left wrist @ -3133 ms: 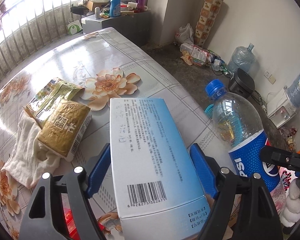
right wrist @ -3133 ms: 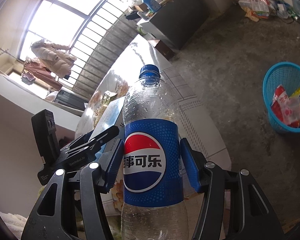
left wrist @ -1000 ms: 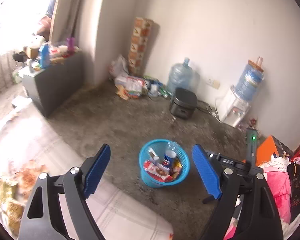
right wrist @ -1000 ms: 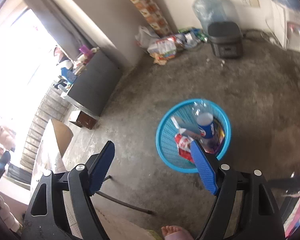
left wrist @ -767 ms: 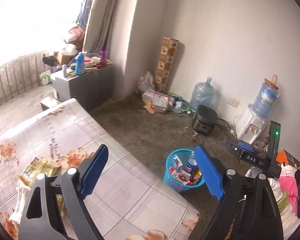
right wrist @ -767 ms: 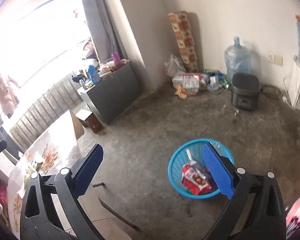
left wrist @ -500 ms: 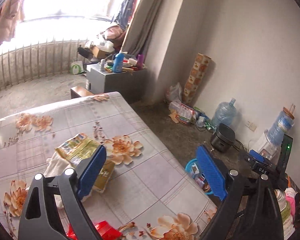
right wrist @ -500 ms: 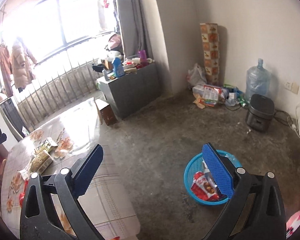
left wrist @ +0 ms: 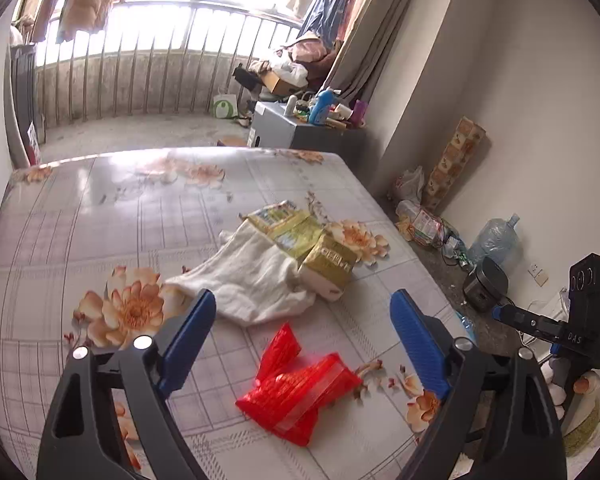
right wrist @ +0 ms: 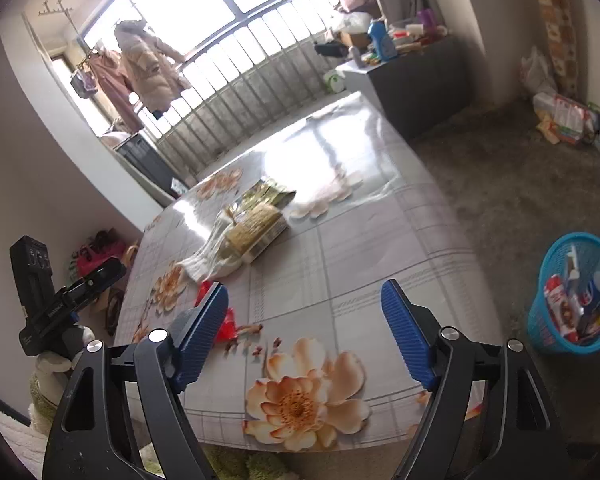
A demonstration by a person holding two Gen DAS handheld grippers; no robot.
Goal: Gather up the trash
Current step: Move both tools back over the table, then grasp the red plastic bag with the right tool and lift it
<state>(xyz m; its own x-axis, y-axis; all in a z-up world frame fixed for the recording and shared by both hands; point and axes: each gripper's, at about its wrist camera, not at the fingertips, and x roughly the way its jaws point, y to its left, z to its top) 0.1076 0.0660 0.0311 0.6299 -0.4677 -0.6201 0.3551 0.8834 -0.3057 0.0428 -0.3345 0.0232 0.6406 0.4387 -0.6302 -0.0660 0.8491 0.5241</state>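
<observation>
A crumpled red wrapper (left wrist: 300, 388) lies on the flowered table (left wrist: 120, 208), just below and between the fingers of my left gripper (left wrist: 301, 308). That gripper's jaws are closing with nothing between them. Beyond it lie a white cloth (left wrist: 252, 272), a gold packet (left wrist: 329, 260) and a green-yellow packet (left wrist: 288, 224). My right gripper (right wrist: 303, 292) hangs over the table's near corner, its jaws closing on nothing. Its left finger half hides the red wrapper (right wrist: 224, 326). The blue basket (right wrist: 575, 292) stands on the floor at the right and holds the cola bottle and wrappers.
A grey cabinet (left wrist: 300, 132) with bottles stands beyond the table by the railing. A water jug (left wrist: 495, 236), a black cooker (left wrist: 485, 284) and floor clutter (left wrist: 419, 220) line the right wall. The table edge (right wrist: 451, 216) drops to bare concrete.
Both views swung from the basket on the floor back to the table. The box and the cola bottle that the grippers held three seconds ago are gone from the jaws.
</observation>
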